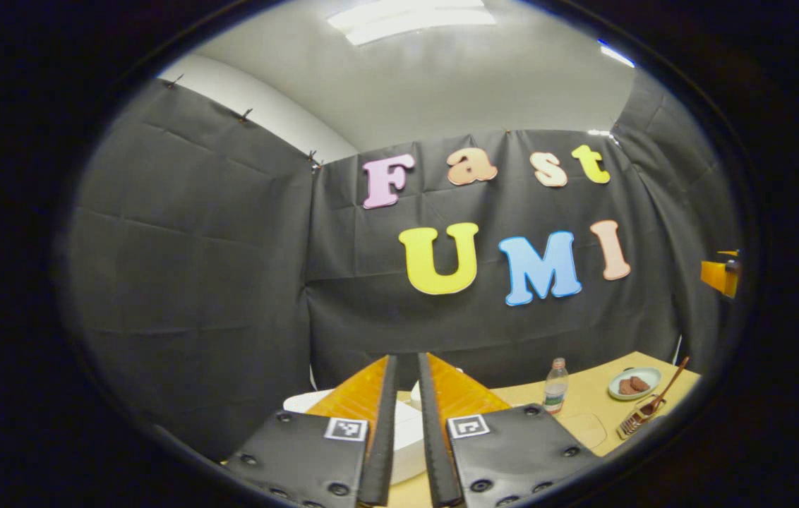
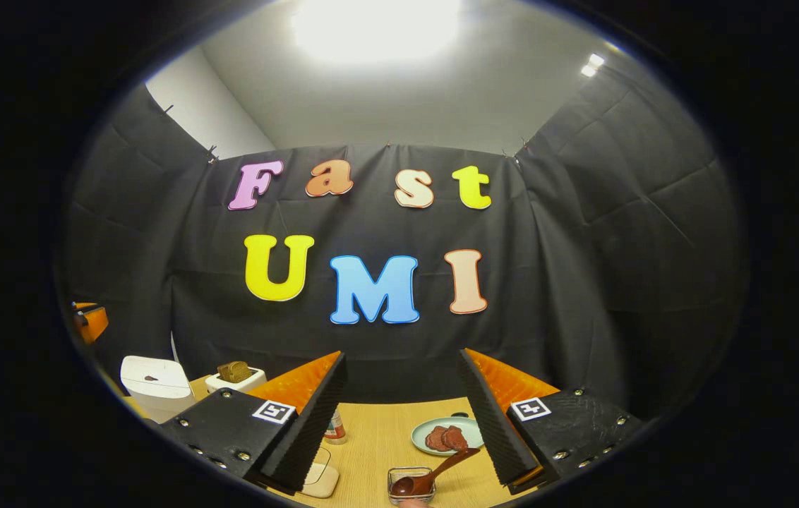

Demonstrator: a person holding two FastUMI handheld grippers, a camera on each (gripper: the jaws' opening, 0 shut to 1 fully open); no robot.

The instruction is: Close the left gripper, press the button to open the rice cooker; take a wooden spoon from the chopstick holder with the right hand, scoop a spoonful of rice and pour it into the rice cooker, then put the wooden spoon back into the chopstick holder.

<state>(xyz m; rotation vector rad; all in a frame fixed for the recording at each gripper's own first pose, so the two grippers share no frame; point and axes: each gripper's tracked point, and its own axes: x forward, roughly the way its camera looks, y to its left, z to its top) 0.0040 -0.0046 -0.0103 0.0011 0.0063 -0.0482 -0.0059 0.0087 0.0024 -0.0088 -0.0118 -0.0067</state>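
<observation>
Nearest the camera in the left gripper view, the left claw [image 1: 406,423] has its fingers drawn to a narrow slit with nothing between them, ready for pressing. Just past its tips sits the white rice cooker [image 1: 399,430], lid down, near the desk's [image 1: 590,402] left end. In the right gripper view, the right claw [image 2: 399,416] stands wide and empty above the desk's near edge. Below it, between the fingers, the wooden spoon [image 2: 435,476] leans in the small wire chopstick holder [image 2: 410,487], handle slanting up and to the right.

The spoon looks light, stiff and smooth, so a grip on the upper handle, squarely across it, should stop it swivelling when loaded with rice. The holder looks light too and may tip if the spoon drags on it.

Farther back lie a plate [image 2: 445,436] with dark round pieces and a small bottle [image 2: 334,427]; a white toaster [image 2: 233,379] stands by the desk's far left corner.
</observation>
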